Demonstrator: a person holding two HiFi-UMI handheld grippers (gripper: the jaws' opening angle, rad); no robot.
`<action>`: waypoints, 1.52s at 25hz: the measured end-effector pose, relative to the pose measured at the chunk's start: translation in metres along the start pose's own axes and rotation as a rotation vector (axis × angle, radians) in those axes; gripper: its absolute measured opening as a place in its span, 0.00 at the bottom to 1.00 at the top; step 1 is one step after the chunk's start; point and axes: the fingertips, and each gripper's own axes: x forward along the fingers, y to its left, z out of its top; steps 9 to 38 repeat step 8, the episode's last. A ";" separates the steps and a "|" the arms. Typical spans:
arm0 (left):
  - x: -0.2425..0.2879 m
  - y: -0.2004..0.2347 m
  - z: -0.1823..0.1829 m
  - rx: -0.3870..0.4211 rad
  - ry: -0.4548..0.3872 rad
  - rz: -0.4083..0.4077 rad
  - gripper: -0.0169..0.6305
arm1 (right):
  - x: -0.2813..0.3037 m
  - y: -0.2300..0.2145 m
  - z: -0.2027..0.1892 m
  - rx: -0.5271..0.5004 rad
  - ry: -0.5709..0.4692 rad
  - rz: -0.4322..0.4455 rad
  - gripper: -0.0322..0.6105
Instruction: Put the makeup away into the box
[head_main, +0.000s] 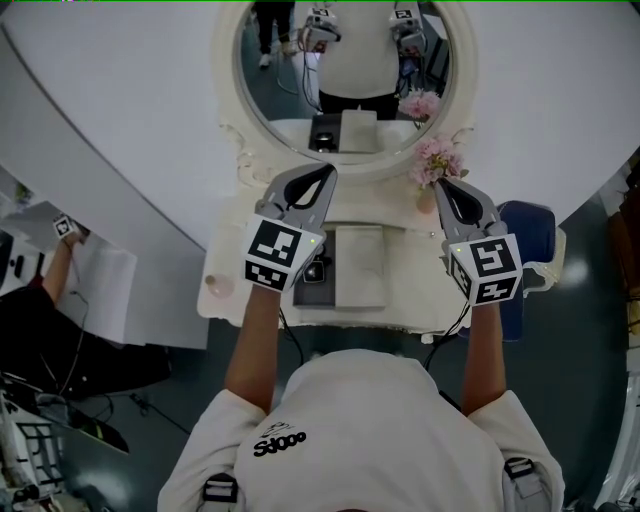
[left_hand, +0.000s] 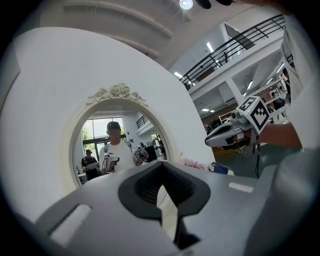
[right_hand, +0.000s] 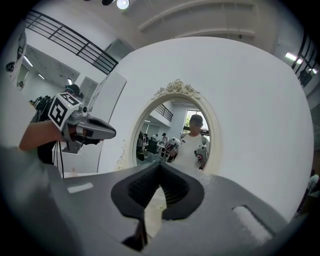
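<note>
A white vanity table (head_main: 230, 262) with an oval mirror (head_main: 300, 70) stands in front of me in the head view. On its top lies a pale rectangular box (head_main: 358, 265), and a small dark item (head_main: 314, 272) sits against the box's left side. My left gripper (head_main: 328, 172) is held level above the table's left half, shut, with nothing between its jaws. To the right, my right gripper (head_main: 440, 184) is also shut and empty. Both point at the mirror. The left gripper view shows its own closed jaws (left_hand: 161, 165) and the right gripper (left_hand: 225, 135). The right gripper view shows its closed jaws (right_hand: 161, 165) and the left gripper (right_hand: 95, 131).
Pink flowers (head_main: 436, 160) stand at the table's back right, close to the right gripper's tip. A small pinkish item (head_main: 220, 287) lies at the table's left end. A blue seat (head_main: 528, 232) is at the right. Another person (head_main: 50, 300) sits at a white surface far left.
</note>
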 end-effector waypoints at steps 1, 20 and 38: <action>0.000 -0.001 -0.001 0.000 0.002 -0.003 0.05 | 0.000 0.001 0.000 -0.001 0.001 0.001 0.05; 0.003 -0.002 -0.005 -0.002 0.003 -0.015 0.05 | 0.006 0.003 -0.001 -0.010 0.001 0.005 0.05; 0.003 -0.002 -0.005 -0.002 0.003 -0.015 0.05 | 0.006 0.003 -0.001 -0.010 0.001 0.005 0.05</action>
